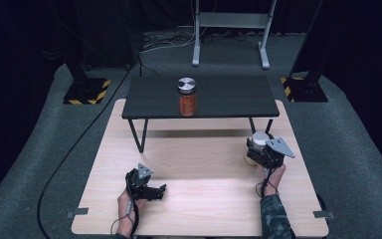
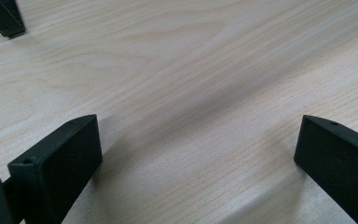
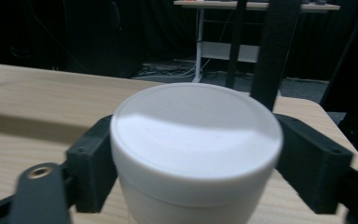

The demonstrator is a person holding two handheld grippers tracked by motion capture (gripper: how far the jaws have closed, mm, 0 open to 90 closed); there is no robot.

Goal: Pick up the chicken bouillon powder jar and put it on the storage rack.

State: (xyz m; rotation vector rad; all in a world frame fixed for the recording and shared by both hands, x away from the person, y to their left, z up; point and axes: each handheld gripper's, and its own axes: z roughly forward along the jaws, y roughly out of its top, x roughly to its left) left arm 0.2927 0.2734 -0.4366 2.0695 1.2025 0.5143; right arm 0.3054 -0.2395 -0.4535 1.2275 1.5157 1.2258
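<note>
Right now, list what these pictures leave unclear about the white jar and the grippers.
- White jar: its lower part is cut off by the bottom edge in the right gripper view; in the high view the right gripper covers most of it.
- Contents: hidden by the lid.
- Left gripper: too small in the high view to read its opening; the left gripper view shows it open.

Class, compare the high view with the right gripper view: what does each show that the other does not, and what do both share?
High view alone: a red-filled jar with a silver lid standing on the black low table, and the left gripper resting on the wood.

Right gripper view alone: black fingers pressed against both sides of the white lid.

Both: the white-lidded jar in the right gripper, on the light wooden tabletop.
</note>
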